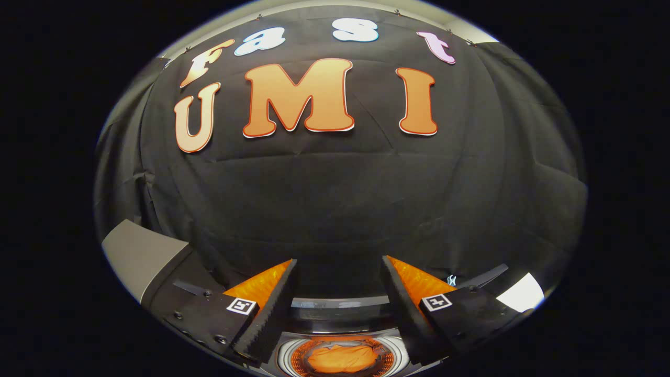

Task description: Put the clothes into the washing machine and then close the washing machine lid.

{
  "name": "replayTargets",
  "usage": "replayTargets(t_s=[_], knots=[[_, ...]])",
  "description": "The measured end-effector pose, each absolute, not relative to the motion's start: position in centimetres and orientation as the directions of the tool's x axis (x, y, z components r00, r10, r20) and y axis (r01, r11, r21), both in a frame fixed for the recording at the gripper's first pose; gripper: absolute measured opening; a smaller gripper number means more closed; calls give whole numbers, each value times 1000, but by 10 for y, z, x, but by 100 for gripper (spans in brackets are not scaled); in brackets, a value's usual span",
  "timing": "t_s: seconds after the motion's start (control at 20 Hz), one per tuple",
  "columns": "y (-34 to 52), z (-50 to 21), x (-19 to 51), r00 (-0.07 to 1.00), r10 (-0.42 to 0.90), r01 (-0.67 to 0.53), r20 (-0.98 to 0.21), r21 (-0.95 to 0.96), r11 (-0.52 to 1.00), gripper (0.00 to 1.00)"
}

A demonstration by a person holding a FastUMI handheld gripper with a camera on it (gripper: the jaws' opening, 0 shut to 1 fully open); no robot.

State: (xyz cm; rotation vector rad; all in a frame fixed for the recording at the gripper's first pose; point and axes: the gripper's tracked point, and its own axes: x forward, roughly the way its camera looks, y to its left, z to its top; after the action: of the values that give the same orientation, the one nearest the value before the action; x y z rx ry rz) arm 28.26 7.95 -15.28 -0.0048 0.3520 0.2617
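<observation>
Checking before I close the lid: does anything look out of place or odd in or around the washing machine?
Nothing stands out. The orange garment lies bundled inside the drum, with nothing seen hanging over its rim. The gripper is open, its fingers apart and empty above the opening.

The gripper [339,283] is hovering with its fingers [272,309] spread wide apart and nothing between them. Below and between them, the washing machine [340,303] is standing open, an orange garment [341,358] lying bunched in its round drum [285,352]. The black cloth wall [335,199] is hanging beyond.
</observation>
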Motion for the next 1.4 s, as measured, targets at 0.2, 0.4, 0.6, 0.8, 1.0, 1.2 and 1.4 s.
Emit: replayTargets(t_s=[0.2,0.4,0.6,0.8,1.0,1.2,1.4], knots=[[73,-158,255,909,255,-256,-330,39,966,99],[69,-164,236,909,257,-257,-330,42,965,99],[64,-175,216,907,253,-254,-338,42,966,99],[57,-205,186,884,250,-258,-394,35,966,99],[52,-247,152,856,246,-262,-455,29,965,99],[46,-269,134,833,235,-234,-501,66,970,99],[41,-270,134,834,222,-203,-505,93,975,99]])
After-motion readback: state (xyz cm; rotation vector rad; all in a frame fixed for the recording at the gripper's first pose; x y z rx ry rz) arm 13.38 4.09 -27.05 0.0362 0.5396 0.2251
